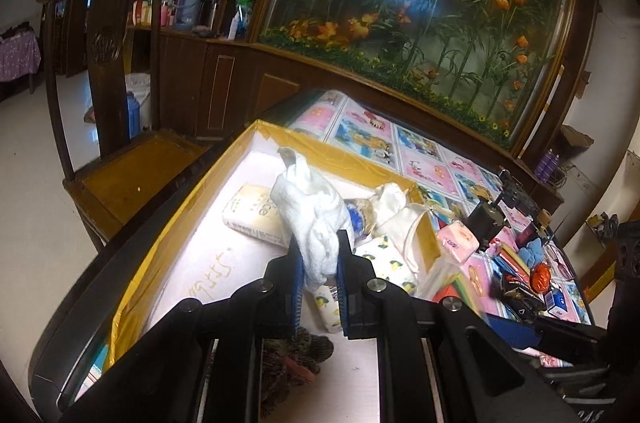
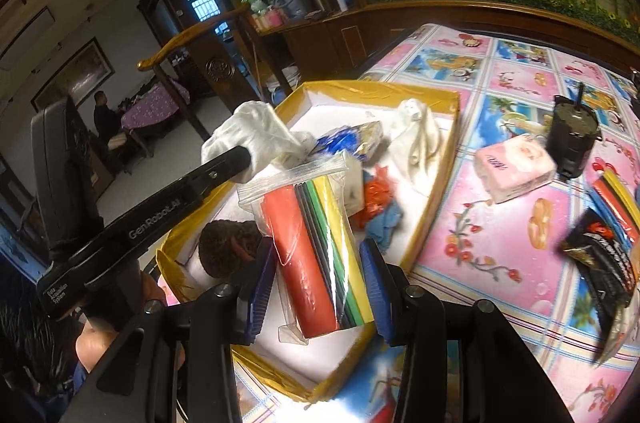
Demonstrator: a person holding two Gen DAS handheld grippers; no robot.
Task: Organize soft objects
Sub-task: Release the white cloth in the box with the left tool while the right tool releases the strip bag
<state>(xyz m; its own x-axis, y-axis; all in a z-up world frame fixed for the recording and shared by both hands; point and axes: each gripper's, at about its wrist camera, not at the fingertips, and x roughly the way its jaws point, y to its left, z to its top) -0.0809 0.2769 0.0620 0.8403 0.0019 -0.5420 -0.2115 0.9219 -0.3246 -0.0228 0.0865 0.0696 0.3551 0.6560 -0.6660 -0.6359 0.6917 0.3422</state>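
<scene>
Two tools over the box (image 1: 256,133): left (image 1: 319,281) grips cloth (image 1: 310,207), right (image 2: 318,287) bagged sheets (image 2: 316,255).

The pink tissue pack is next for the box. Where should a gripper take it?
Take the pink tissue pack across its narrower sides, coming from above. It lies flat on the tablecloth, with the dark cup close behind it.

Your tabletop (image 2: 500,255) is covered with a pink and blue picture-tile cloth. On it you have the shallow box (image 2: 436,183) with yellow taped walls toward the left. Just right of the box lies a pink tissue pack (image 2: 516,167), with a dark cylindrical motor (image 2: 572,139) standing just behind it. Farther right you see a black snack wrapper (image 2: 604,263) and a bundle of colored strips (image 2: 616,195).
</scene>
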